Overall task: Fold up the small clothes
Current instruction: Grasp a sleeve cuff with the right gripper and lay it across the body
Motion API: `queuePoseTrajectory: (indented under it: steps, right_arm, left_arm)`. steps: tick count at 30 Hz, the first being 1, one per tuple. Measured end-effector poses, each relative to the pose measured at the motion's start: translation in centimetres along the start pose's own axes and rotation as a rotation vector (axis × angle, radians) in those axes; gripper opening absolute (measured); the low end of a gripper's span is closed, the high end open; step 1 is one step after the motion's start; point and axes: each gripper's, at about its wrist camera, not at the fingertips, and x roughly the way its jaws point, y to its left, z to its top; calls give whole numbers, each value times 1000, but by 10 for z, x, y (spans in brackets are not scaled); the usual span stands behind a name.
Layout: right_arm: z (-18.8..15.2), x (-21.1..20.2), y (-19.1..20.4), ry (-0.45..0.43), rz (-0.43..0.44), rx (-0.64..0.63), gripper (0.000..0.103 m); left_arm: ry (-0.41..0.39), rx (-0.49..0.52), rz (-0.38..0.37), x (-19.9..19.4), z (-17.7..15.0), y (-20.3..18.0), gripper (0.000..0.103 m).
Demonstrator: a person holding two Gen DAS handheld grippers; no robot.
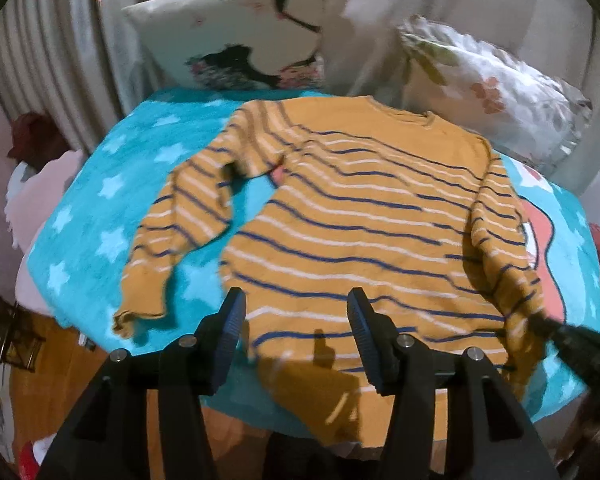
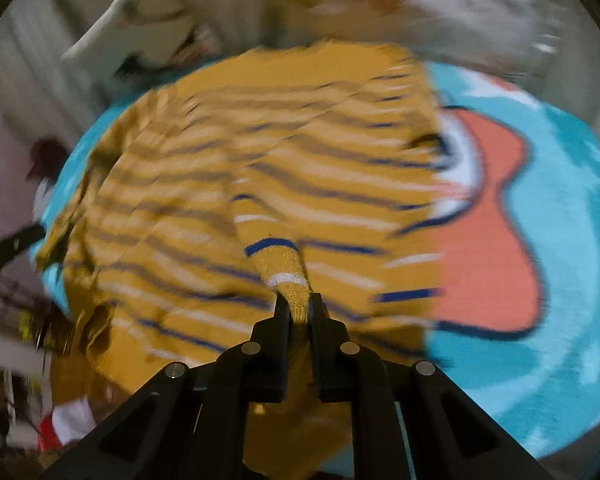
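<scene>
A mustard-yellow sweater [image 1: 360,216] with blue and white stripes lies spread out, front up, on a turquoise star-patterned blanket [image 1: 112,184]. Its left sleeve [image 1: 172,240] rests bent on the blanket. My left gripper [image 1: 296,312] hovers above the sweater's hem, open, with nothing between its fingers. In the right wrist view the sweater [image 2: 228,168] is blurred. My right gripper [image 2: 298,306] is shut on the cuff of the right sleeve [image 2: 286,276], lifting it off the body. That gripper also shows at the right edge of the left wrist view [image 1: 548,326], gripping the sleeve end.
Two printed pillows [image 1: 240,36] [image 1: 496,88] lean at the far edge of the blanket. A pink cartoon shape [image 2: 488,232] marks the blanket to the right of the sweater. Clutter and an orange surface [image 1: 60,380] lie beyond the near left edge.
</scene>
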Motion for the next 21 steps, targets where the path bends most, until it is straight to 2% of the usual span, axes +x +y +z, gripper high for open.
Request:
queuePoseTrajectory:
  steps: [2, 5, 10, 12, 16, 21]
  right_arm:
    - [2, -12, -29, -35, -61, 66, 8]
    - [5, -31, -83, -76, -206, 156, 8]
    - [6, -49, -166, -92, -555, 229, 9]
    - [5, -54, -188, -78, -628, 287, 10]
    - [-3, -73, -217, -118, -583, 390, 13]
    - [-4, -67, -220, -128, -502, 440, 17]
  left_arm:
    - [1, -1, -27, 1, -2, -9, 57]
    - [12, 20, -51, 6, -3, -24, 57]
    - [45, 60, -64, 14, -5, -43, 57]
    - [62, 55, -66, 17, -5, -45, 57]
    - [87, 45, -57, 23, -3, -46, 58]
    - [102, 36, -44, 28, -1, -47, 58]
